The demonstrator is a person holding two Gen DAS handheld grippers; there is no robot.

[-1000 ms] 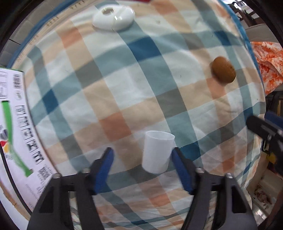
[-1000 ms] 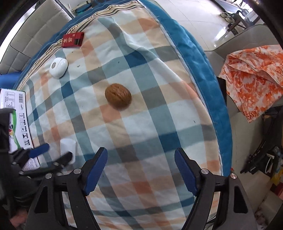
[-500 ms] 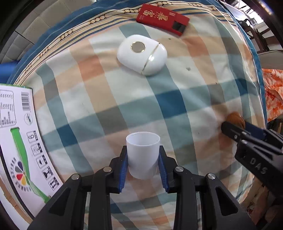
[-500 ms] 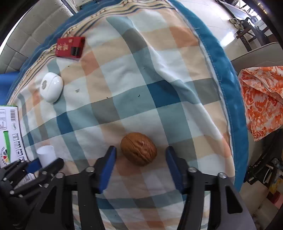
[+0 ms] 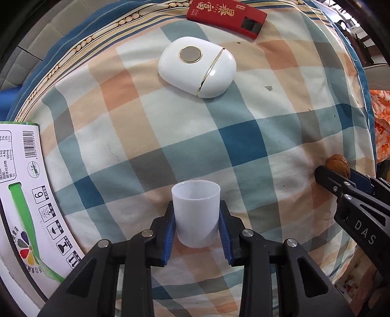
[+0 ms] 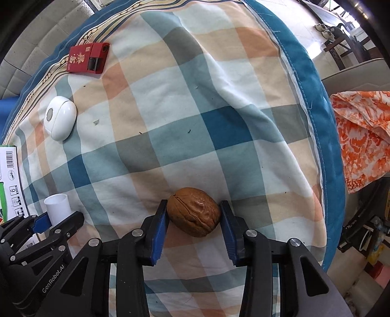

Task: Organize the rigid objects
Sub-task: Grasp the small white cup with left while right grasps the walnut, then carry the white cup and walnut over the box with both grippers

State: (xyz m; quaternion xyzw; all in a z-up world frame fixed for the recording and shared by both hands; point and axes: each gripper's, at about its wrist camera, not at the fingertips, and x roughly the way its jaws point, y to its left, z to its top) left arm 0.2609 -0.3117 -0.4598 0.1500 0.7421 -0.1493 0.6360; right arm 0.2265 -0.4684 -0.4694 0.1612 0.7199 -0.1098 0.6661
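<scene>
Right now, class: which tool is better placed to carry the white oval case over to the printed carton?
Neither is free, but the left tool is likelier: it grips the white cup between carton and case. The right tool clamps the walnut farther away.

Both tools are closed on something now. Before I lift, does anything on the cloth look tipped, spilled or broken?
Nothing stands out. The white cup sits upright and empty in the left tool; the walnut looks whole in the right tool. The white case and red box lie flat on the checked cloth, which shows only a few dark specks.
</scene>
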